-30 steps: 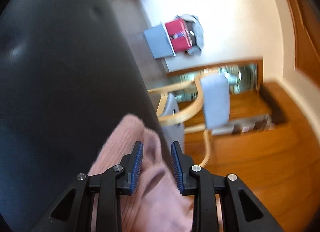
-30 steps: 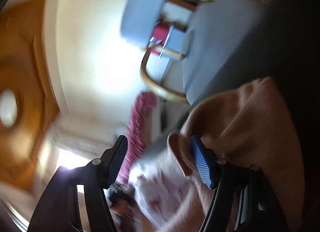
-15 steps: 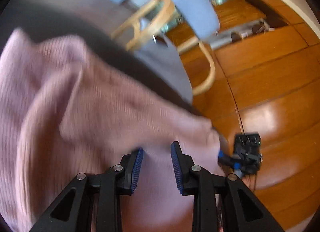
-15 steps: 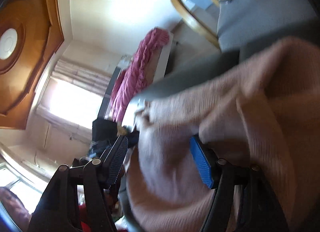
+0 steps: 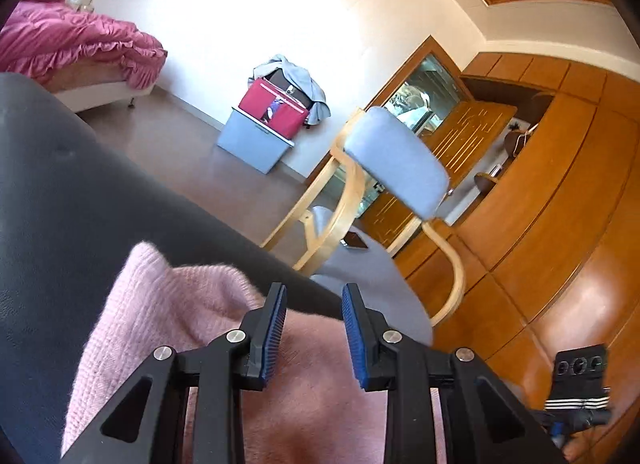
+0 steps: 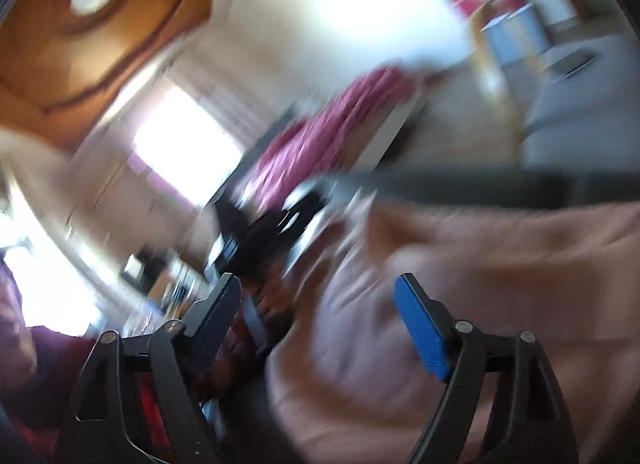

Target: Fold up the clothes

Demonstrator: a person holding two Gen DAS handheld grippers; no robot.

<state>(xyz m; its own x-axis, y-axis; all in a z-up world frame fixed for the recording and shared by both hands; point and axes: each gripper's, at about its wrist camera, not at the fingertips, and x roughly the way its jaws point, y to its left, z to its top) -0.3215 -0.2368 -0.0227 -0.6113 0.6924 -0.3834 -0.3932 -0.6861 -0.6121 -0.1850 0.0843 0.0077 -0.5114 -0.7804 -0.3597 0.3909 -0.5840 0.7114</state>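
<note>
Nearest us, the pink sweater (image 5: 168,304) lies bunched on the dark sofa (image 5: 60,192), and the left gripper (image 5: 313,334) hovers over it with its jaws spread a little, the knit under them rather than pinched. The right gripper (image 6: 320,328), seen through heavy blur, has its jaws opening wide with the sweater's edge (image 6: 500,264) between them, pads clear of the cloth. Farther off stand a wooden armchair (image 5: 396,160) to the right, a red bag (image 5: 276,106) on a grey box at the far wall, and a bed (image 5: 76,44) with a pink cover far left.
</note>
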